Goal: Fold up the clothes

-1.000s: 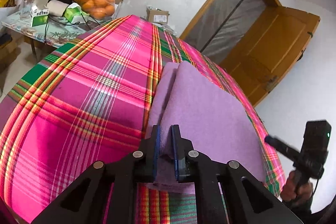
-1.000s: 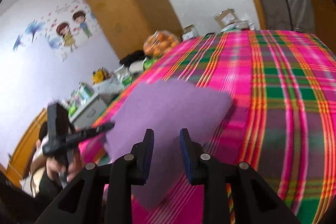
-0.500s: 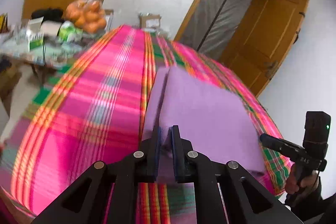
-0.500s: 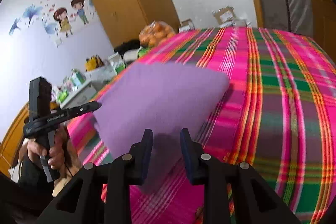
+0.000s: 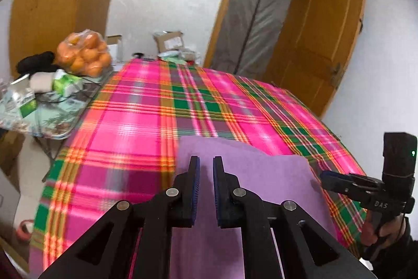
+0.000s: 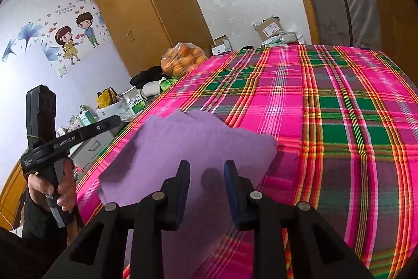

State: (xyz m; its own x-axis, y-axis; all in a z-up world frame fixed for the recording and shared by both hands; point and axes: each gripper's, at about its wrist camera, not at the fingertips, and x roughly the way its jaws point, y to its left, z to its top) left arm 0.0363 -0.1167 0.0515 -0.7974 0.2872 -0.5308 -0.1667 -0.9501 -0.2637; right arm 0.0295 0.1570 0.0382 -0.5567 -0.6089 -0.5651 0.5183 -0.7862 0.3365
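A folded purple cloth (image 5: 261, 174) lies flat on the near edge of the plaid bed cover (image 5: 146, 127); it also shows in the right wrist view (image 6: 193, 148). My left gripper (image 5: 206, 166) hovers over the cloth's near left part, its jaws a narrow gap apart with nothing between them. My right gripper (image 6: 206, 169) is open and empty above the cloth's near edge. Each gripper shows in the other's view: the right one (image 5: 339, 181) at the cloth's right corner, the left one (image 6: 104, 124) off the bed's left side.
A side table (image 5: 39, 111) left of the bed holds a bag of oranges (image 5: 83, 56), boxes and black cloth. Cardboard boxes (image 5: 169, 42) sit beyond the bed's far end. An open wooden door (image 5: 313, 43) stands at the right, a wardrobe (image 6: 149, 17) at the left.
My left gripper let go of the cloth and drew back and up; its jaws opened slightly. The cloth now lies flat. My right gripper opened wider and also pulled back.
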